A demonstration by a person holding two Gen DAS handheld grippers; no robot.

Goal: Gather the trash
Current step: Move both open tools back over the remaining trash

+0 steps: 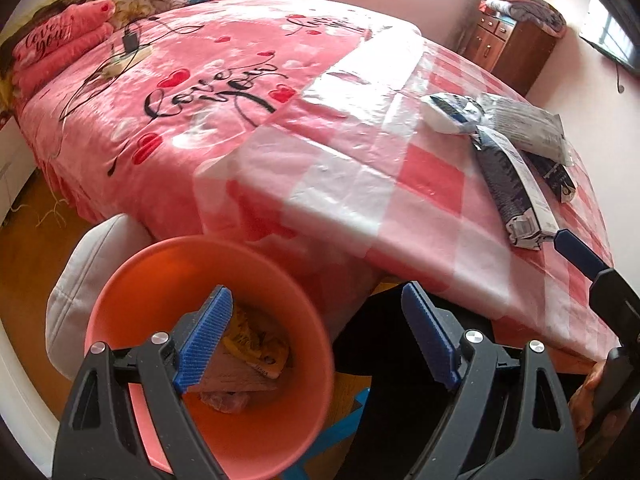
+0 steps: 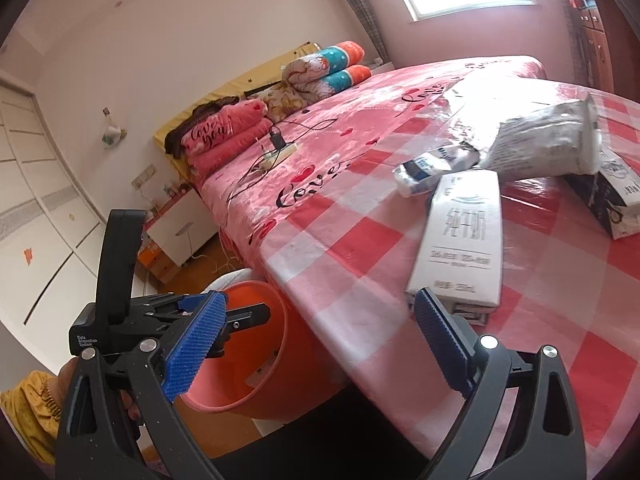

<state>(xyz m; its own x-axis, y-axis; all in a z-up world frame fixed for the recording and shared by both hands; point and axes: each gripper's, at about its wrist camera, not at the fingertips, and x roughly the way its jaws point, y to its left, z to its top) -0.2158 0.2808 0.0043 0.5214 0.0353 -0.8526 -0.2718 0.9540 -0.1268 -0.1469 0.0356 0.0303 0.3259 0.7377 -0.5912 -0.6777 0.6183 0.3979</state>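
Observation:
An orange bin (image 1: pixel 160 280) stands on the floor at the bed's corner, with a yellow wrapper (image 1: pixel 256 348) and crumpled paper inside. My left gripper (image 1: pixel 316 336) hangs open above the bin's right rim, nothing between its fingers. On the checked plastic sheet (image 2: pixel 340 248) lie a white milk carton (image 2: pixel 460 240), a grey bag (image 2: pixel 548 140), a blue-and-white wrapper (image 2: pixel 424 170) and a dark carton (image 2: pixel 612 204). My right gripper (image 2: pixel 320 340) is open at the bed's edge, its right fingertip just short of the white carton's near end. The bin (image 2: pixel 248 352) sits below its left finger.
A pink blanket (image 1: pixel 200 80) covers the bed, with a power strip and charger cables (image 1: pixel 128 48) near the folded blankets and pillows (image 1: pixel 60 40). A white cushion (image 1: pixel 80 280) is beside the bin. A wooden cabinet (image 1: pixel 508 48) stands past the bed. The person's dark trousers (image 1: pixel 380 380) are below.

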